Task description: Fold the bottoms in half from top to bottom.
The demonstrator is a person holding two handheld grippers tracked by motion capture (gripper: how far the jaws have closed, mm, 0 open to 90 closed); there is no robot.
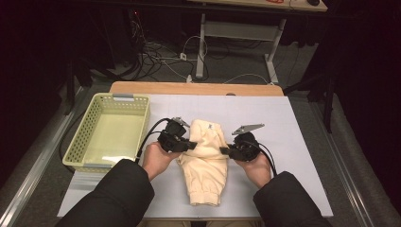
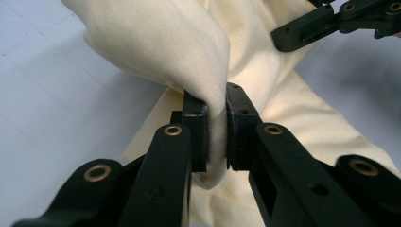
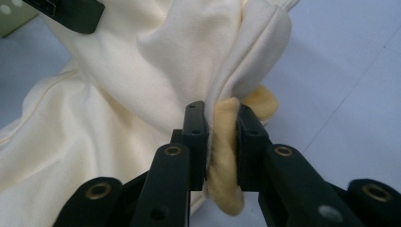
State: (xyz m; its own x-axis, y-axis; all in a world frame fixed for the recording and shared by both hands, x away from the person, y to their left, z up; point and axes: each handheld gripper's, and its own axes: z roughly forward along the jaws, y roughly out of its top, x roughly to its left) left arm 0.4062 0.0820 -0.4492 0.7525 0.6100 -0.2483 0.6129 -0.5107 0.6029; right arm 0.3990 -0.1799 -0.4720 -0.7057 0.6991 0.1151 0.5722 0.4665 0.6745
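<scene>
A cream-yellow garment (image 1: 207, 161) lies folded lengthwise on the white table sheet (image 1: 265, 118), its cuffed end toward the person. My left gripper (image 1: 190, 145) is shut on a fold of its left edge; in the left gripper view the garment (image 2: 161, 42) is pinched between the pads (image 2: 196, 137). At the opposite edge my right gripper (image 1: 224, 151) is shut on the garment too, and the right gripper view has a bunched fold of the garment (image 3: 225, 142) squeezed between its jaws. The right gripper's fingers (image 2: 307, 28) appear at the top of the left gripper view.
A pale green perforated basket (image 1: 90, 124) stands at the table's left with nothing seen inside. The wooden table edge (image 1: 196, 88) runs along the back. Cables lie on the floor beyond, under a desk frame (image 1: 203, 42).
</scene>
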